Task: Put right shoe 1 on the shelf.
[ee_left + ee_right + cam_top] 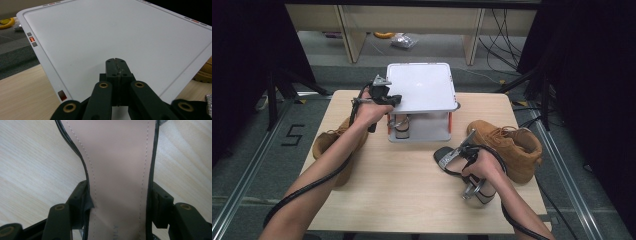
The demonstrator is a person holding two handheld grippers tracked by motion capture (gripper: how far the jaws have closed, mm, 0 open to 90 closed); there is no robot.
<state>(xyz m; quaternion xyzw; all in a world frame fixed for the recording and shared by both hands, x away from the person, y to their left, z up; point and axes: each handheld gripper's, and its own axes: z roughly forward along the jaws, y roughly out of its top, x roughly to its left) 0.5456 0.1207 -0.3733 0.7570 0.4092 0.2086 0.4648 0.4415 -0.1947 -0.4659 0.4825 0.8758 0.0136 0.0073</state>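
right gripper [451,157] clamps the sides of a black sandal [120,170], toe on the wooden table [402,190]; left gripper [116,65], jaws fully closed, empty, rests over the white rack's top shelf [120,32].

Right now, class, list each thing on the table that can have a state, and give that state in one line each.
Left gripper: shut, empty, jaws resting over the rack's top shelf.
Right gripper: jaws at both sides of a sandal.
Sandal: flat on the table, sole down.
Second sandal: upright on the lower shelf.
Rack: top shelf bare.
Right boot: lying on its side.
Left boot: partly hidden behind the forearm.
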